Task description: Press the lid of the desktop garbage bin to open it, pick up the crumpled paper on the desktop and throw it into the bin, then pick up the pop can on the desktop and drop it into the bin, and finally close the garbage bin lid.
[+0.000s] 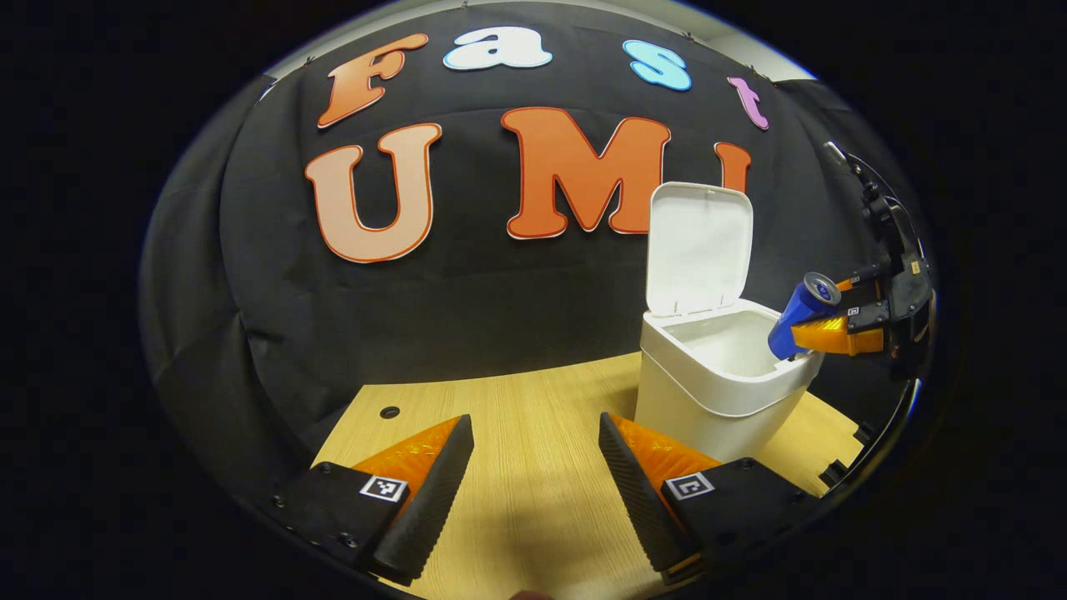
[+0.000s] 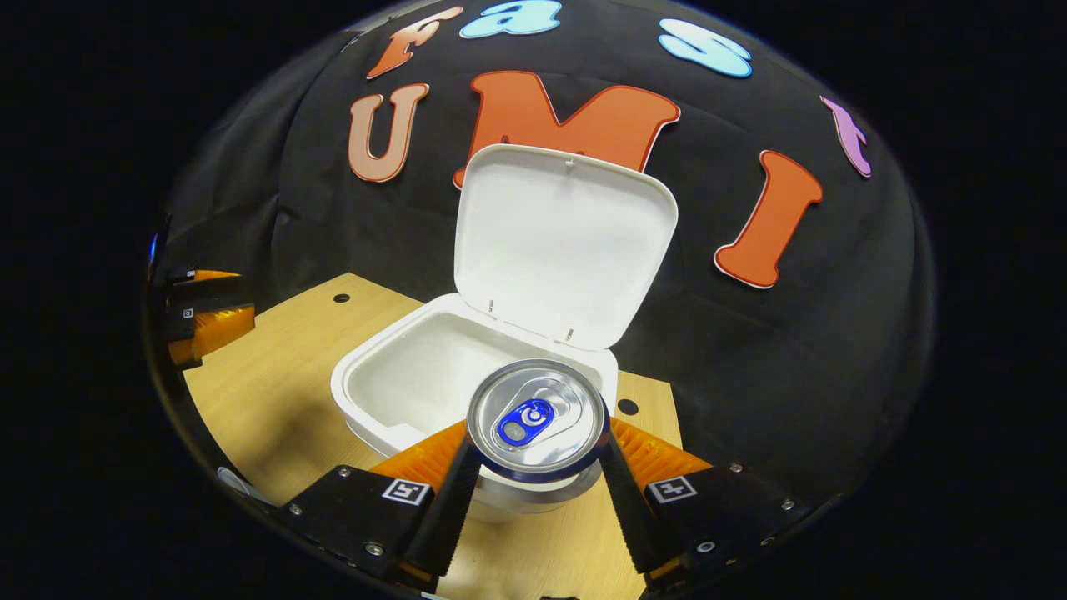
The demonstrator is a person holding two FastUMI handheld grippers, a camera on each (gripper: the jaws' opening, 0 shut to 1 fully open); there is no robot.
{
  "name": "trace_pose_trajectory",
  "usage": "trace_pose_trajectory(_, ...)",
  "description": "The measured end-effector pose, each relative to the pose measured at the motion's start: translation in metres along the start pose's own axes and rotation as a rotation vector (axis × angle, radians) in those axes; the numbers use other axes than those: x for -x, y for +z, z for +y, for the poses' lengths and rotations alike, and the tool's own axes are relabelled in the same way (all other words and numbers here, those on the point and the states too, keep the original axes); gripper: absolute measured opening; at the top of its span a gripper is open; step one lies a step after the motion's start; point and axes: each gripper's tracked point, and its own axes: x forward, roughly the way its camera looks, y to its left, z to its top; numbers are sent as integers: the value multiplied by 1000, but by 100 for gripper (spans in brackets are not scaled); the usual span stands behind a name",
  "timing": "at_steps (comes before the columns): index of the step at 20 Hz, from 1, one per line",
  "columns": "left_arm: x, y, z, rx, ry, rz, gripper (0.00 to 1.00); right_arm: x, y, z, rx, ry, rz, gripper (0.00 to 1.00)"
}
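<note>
The white desktop bin [image 1: 717,379] stands on the wooden desk with its lid [image 1: 698,247] swung up. In the left gripper view the blue pop can [image 1: 802,312] hangs tilted over the bin's right rim, held by my right gripper [image 1: 825,333]. In the right gripper view my right gripper [image 2: 538,492] is shut on the pop can [image 2: 535,421], whose silver top faces the camera, just above the near rim of the bin [image 2: 400,387] with its lid [image 2: 563,246] upright behind. My left gripper [image 1: 533,479] is open over bare desk, left of the bin, and appears far left as the left gripper [image 2: 204,321].
The wooden desk [image 1: 533,417] has a small round hole [image 1: 389,412] near its back left and another hole [image 2: 627,407] beside the bin. The black cloth wall rises right behind the bin. The desk's right edge [image 1: 842,467] lies close beyond the bin.
</note>
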Motion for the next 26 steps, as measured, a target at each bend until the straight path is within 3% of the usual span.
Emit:
trace_pose_trajectory(9,-3,-2,14,3,8,-5,96,-4,18,-9,-34,-47,-37,84)
trace_pose_trajectory(26,2,-12,39,53,65,-15,96,-10,162,-31,10,-71,-309,84)
